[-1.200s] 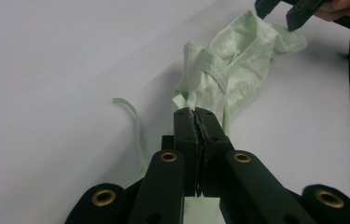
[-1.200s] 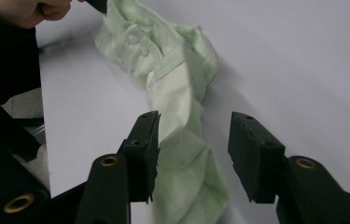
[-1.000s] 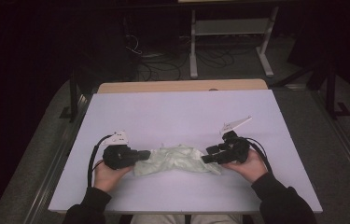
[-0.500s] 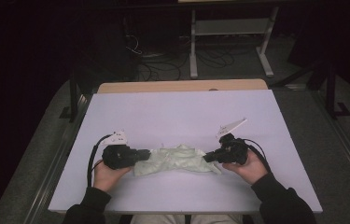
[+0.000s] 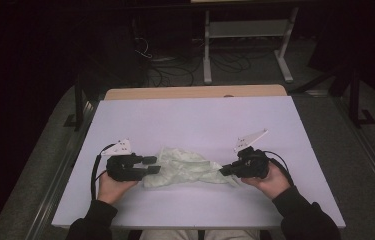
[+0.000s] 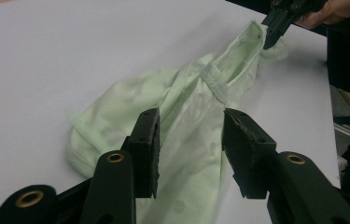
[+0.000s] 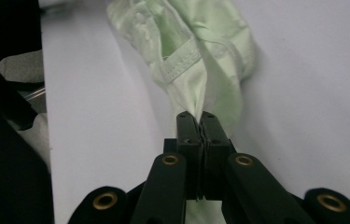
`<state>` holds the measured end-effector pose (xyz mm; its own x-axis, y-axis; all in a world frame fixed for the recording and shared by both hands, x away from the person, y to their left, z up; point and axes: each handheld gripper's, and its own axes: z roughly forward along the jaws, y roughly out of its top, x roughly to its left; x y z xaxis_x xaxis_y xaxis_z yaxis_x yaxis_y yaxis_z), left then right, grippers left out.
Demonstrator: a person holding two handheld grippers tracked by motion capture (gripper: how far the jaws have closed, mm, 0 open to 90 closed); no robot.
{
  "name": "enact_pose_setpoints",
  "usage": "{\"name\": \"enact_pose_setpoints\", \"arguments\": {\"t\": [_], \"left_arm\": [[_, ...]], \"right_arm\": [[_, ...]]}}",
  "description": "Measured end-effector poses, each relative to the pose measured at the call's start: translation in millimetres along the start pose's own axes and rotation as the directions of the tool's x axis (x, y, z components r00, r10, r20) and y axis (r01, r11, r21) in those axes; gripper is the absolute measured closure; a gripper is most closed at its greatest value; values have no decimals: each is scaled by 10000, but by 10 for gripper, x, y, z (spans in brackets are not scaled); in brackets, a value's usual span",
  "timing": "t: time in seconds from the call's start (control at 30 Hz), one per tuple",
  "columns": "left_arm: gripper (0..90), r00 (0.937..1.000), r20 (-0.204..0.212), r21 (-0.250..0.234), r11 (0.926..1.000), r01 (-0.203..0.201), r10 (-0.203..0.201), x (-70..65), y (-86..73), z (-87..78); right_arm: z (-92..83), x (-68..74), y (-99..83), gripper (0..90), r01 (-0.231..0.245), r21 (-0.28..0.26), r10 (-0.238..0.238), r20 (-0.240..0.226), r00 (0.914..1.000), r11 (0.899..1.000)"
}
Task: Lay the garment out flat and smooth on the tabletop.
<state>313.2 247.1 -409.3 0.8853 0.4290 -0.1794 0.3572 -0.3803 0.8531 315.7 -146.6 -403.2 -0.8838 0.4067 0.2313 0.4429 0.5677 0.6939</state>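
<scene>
The left gripper (image 6: 189, 140) has just been opening; its jaws stand partly apart with the pale green garment (image 6: 182, 121) lying between and beneath them, the pads not pressing on the cloth. The right gripper (image 7: 201, 122) is closed tight on a pinch of the garment's edge; a hemmed fold rises directly ahead of its tips. In the high view the garment (image 5: 185, 167) lies crumpled on the table (image 5: 195, 120), stretched between the left gripper (image 5: 151, 165) and the right gripper (image 5: 223, 171); each gripper points inward toward the other.

Surroundings: nothing else lies on the table near either tool; no object stands between the jaws and the cloth; a cable trails from the rear of each gripper; a grey three-cornered plate sits on top of each.

Surface: a pale lilac sheet, smooth and flat; a strip of bare wood (image 5: 190, 92) shows along the edge farthest from the grippers.

Room: dark; grey floor on both sides of the table; beyond the far edge, loose cables (image 5: 165, 65) on the floor and the white legs of a stand (image 5: 245, 45).
</scene>
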Motion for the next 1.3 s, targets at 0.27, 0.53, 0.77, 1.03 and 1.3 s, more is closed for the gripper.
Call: {"name": "enact_pose_setpoints", "arguments": {"t": [0.27,0.53,0.77,1.03,1.3], "left_arm": [[436,9995,-103,284,9991,-303,306,57,28,91],[407,9987,500,496,9988,-32,7,236,82,217],[490,9867,1499,1314,9904,431,-628,332,41,322],[886,9914,1299,1586,9873,-62,-147,245,101,287],[888,9943,1062,1234,9922,-152,21,172,133,202]], "right_arm": [[20,42,-3,879,361,108,-356,-385,9986,9993],[50,75,1,879,563,274,-548,-534,9971,9980],[63,76,-3,877,579,390,-556,-572,9968,9976],[38,-2,-33,742,-152,384,170,-492,9986,9991],[82,-105,-135,655,-992,1069,1062,-619,9924,9893]]}}
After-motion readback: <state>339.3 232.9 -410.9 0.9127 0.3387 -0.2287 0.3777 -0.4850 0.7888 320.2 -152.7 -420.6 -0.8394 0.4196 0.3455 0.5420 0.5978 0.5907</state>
